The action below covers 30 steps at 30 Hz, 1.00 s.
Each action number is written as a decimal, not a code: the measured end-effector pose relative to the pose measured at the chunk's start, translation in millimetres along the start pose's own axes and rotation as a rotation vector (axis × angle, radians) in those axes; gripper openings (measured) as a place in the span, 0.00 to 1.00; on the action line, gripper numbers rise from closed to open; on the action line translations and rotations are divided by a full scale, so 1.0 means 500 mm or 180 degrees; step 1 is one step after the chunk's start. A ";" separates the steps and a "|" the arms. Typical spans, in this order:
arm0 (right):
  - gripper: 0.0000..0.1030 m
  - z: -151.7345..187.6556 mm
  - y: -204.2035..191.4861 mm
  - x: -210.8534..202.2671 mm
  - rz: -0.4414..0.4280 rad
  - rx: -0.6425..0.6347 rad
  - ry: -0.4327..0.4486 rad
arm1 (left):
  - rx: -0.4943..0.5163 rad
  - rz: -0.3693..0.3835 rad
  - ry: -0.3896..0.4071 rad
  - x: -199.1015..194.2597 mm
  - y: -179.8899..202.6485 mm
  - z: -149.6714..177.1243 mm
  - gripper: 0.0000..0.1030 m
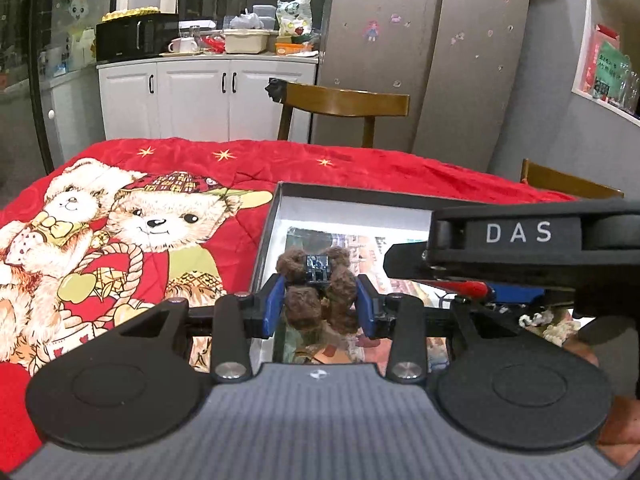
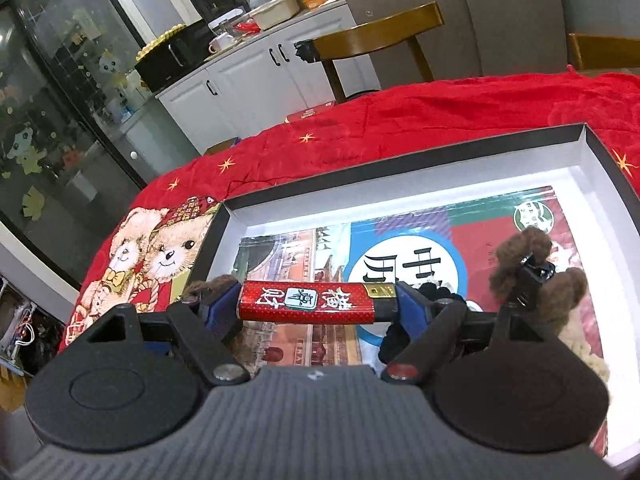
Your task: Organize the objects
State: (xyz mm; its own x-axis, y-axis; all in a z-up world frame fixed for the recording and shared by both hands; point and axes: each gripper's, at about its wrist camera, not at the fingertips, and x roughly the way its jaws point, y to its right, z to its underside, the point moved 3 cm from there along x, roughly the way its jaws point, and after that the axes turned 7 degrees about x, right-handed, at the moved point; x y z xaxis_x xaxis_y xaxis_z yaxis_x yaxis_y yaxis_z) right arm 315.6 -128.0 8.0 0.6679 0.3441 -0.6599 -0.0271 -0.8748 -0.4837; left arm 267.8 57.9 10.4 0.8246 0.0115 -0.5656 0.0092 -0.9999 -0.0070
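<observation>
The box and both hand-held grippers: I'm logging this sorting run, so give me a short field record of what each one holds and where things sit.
left hand-held gripper: shut on brown fuzzy hair clip
right hand-held gripper: shut on red lighter, held crosswise by its ends
box: open, dark rim, white inside, printed picture on its floor
position: both grippers over the box
surface: red blanket with teddy-bear print
background: wooden chair, white cabinet
</observation>
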 end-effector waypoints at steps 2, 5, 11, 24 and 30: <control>0.79 0.001 -0.001 -0.001 -0.0022 -0.0013 -0.0003 | 0.0004 -0.0043 -0.0018 0.004 -0.003 0.002 0.43; 0.79 0.002 0.005 0.005 -0.0180 0.0065 -0.0104 | 0.0020 -0.0074 -0.0032 0.008 -0.006 0.006 0.43; 0.79 0.016 -0.002 0.011 -0.0166 -0.0011 -0.0099 | 0.0053 -0.0121 -0.0021 0.007 -0.003 0.009 0.43; 0.79 0.017 0.000 0.011 -0.0180 -0.0046 -0.0074 | 0.0143 -0.0143 -0.0011 0.007 0.007 0.012 0.43; 0.79 0.015 0.006 0.008 -0.0222 -0.0006 -0.0075 | 0.0113 -0.0132 -0.0007 0.007 0.003 0.011 0.43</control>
State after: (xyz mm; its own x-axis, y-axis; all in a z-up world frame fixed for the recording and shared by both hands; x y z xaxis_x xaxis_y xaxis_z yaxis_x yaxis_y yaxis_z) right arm 312.6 -126.6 -0.7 0.6505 0.4122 -0.6380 0.0202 -0.8490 -0.5279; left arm 267.6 56.4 3.7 0.8226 0.0531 -0.5661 0.0232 -0.9979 -0.0599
